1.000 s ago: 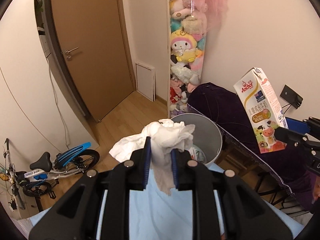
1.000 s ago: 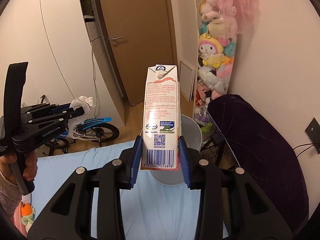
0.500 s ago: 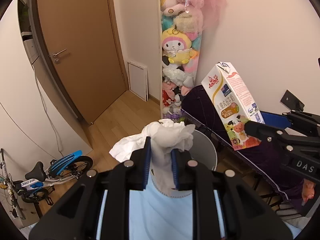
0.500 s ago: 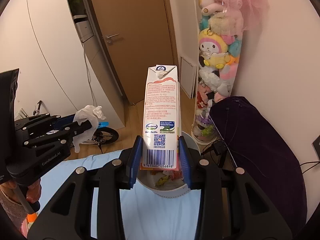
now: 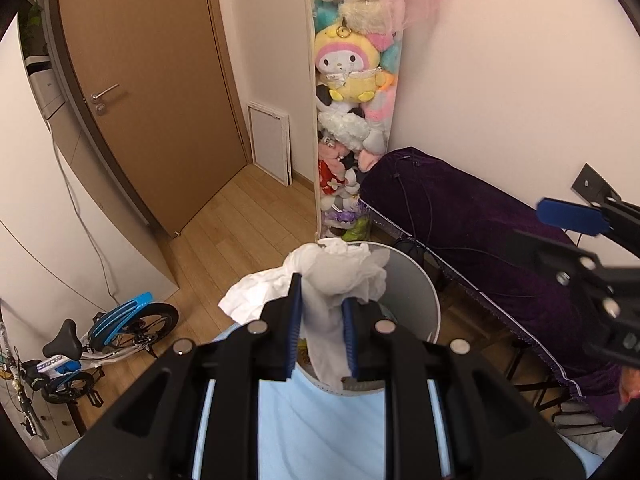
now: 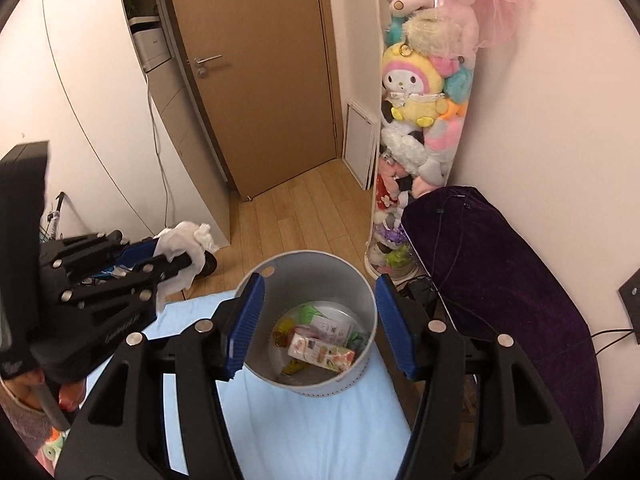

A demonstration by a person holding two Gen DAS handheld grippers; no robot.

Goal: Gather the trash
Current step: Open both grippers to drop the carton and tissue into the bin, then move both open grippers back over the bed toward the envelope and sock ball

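Bin (image 6: 308, 388), grey and round, sits beyond the blue-covered surface's (image 6: 304, 432) edge, with the milk carton (image 6: 321, 352) lying inside among wrappers. Right tongs (image 6: 316, 320) are spread wide above it, holding nothing. Left tongs (image 5: 321, 334) pinch a crumpled white tissue (image 5: 332, 276) near the rim.

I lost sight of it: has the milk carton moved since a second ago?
Yes. The milk carton has dropped from the open right hand-held gripper down into the grey bin and lies flat.
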